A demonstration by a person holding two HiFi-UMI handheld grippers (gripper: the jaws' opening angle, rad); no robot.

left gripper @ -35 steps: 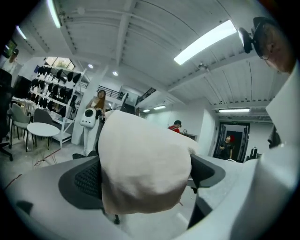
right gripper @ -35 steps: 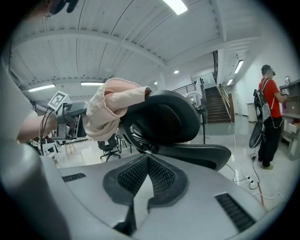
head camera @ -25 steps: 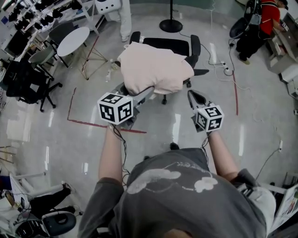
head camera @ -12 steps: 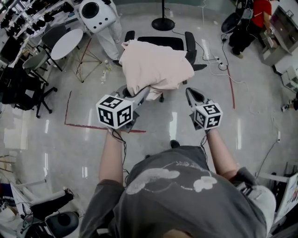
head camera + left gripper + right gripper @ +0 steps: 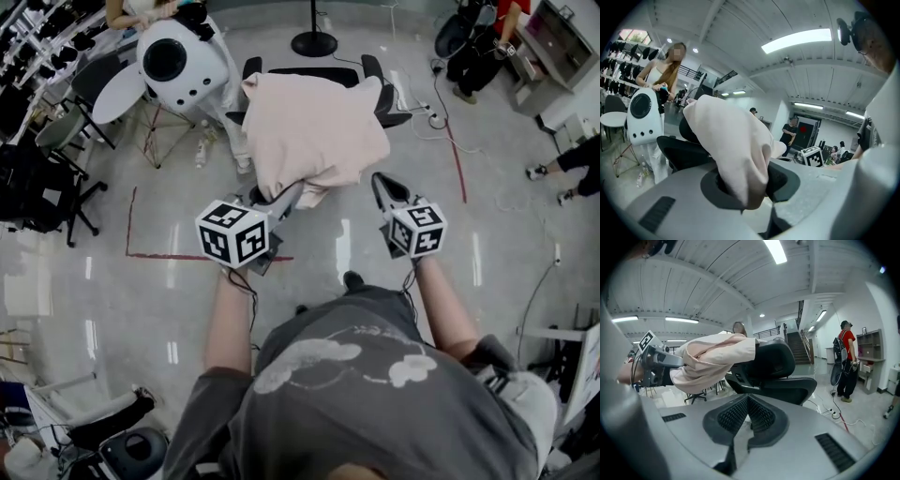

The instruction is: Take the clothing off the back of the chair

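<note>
A pale pink piece of clothing (image 5: 314,127) is draped over the back of a black office chair (image 5: 375,89). My left gripper (image 5: 286,199) is at the cloth's near lower edge. In the left gripper view its jaws are closing, and a fold of the clothing (image 5: 731,140) is pinched between the pads, with the chair (image 5: 682,154) behind it. My right gripper (image 5: 382,183) is to the right of the hanging edge, apart from the cloth. In the right gripper view it (image 5: 747,413) is shut on nothing, and the clothing (image 5: 712,359) and chair back (image 5: 773,362) lie ahead of it.
A white rounded robot (image 5: 178,61) stands just left of the chair, beside a round white table (image 5: 117,94). Black chairs (image 5: 47,187) are at the far left. Red tape (image 5: 187,253) marks the floor. Cables (image 5: 436,117) and a person (image 5: 478,47) are at the upper right.
My left gripper's jaws have closed on the near edge of the clothing. The chair has shifted up in the head view, and the white robot has come into view at the upper left.
</note>
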